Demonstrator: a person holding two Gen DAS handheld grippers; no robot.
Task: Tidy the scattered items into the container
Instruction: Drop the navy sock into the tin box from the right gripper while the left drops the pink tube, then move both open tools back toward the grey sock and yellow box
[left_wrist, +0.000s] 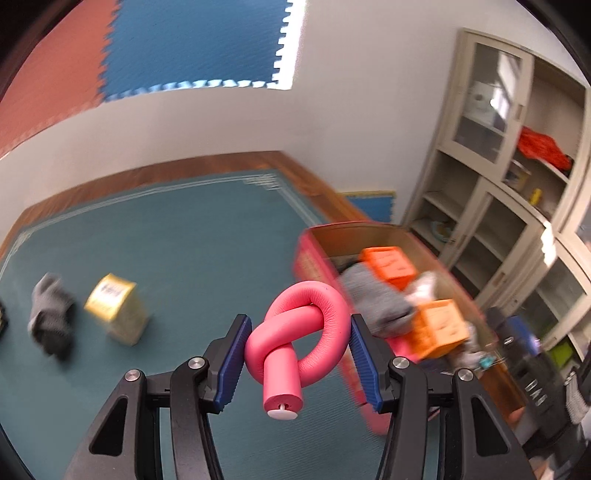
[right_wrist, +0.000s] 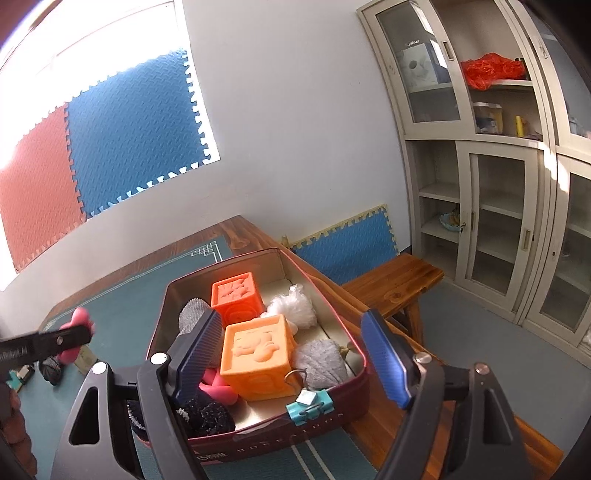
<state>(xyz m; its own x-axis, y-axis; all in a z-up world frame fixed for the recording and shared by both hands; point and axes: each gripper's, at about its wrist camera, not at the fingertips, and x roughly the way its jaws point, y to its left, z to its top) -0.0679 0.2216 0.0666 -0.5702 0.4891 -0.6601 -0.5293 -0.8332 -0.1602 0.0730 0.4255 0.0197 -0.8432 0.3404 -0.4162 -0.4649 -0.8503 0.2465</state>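
Note:
My left gripper (left_wrist: 297, 343) is shut on a pink knotted foam curler (left_wrist: 299, 332), held above the green mat just left of the red tin box (left_wrist: 314, 258). It also shows at the left of the right wrist view (right_wrist: 75, 334). My right gripper (right_wrist: 291, 347) is open and empty, hovering over the red tin box (right_wrist: 325, 417). The box holds two orange cubes (right_wrist: 258, 354), grey socks (right_wrist: 321, 360), a white puff (right_wrist: 295, 306), a pink piece and a dark sock (right_wrist: 207, 410). A teal binder clip (right_wrist: 308, 404) sits on its near rim. A yellow box (left_wrist: 116, 308) and a grey sock (left_wrist: 50, 314) lie on the mat.
The green mat (left_wrist: 184, 229) covers a wooden table beside a white wall. A wooden bench (right_wrist: 399, 280) stands right of the table. Beige cabinets (right_wrist: 498, 184) with glass doors line the right wall. Small items lie at the mat's left edge (right_wrist: 18, 376).

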